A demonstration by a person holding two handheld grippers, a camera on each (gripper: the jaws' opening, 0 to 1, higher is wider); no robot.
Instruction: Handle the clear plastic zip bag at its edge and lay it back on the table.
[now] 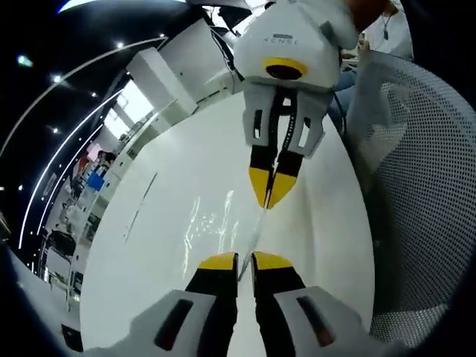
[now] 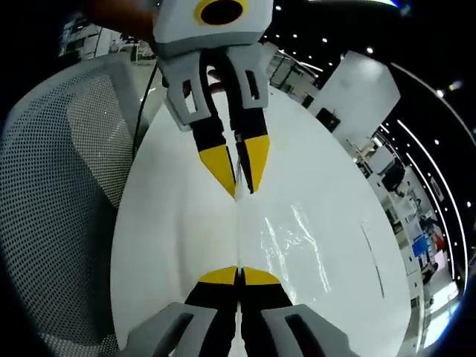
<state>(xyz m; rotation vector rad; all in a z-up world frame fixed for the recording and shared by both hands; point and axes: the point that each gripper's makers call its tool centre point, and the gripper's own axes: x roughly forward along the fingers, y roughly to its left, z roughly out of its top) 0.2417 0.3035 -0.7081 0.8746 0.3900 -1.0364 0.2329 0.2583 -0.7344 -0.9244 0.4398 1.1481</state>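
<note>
The clear plastic zip bag (image 1: 216, 223) hangs stretched between my two grippers just above the white table (image 1: 141, 268); glints mark its sheet. In the left gripper view, my left gripper (image 1: 245, 262) is shut on the near end of the bag's thin edge. My right gripper (image 1: 271, 199) faces it from above, shut on the far end. From the right gripper view, my right gripper (image 2: 239, 274) pinches the same edge at the bottom. The left gripper (image 2: 241, 187) holds it opposite, and the bag (image 2: 297, 238) spreads to the right over the table (image 2: 163, 245).
A grey mesh chair back (image 1: 424, 193) stands close beside the table, also seen as a mesh chair (image 2: 59, 171). A person's torso (image 1: 390, 30) is behind the right gripper. Shelves and desks (image 1: 82, 186) fill the room beyond the table's far edge.
</note>
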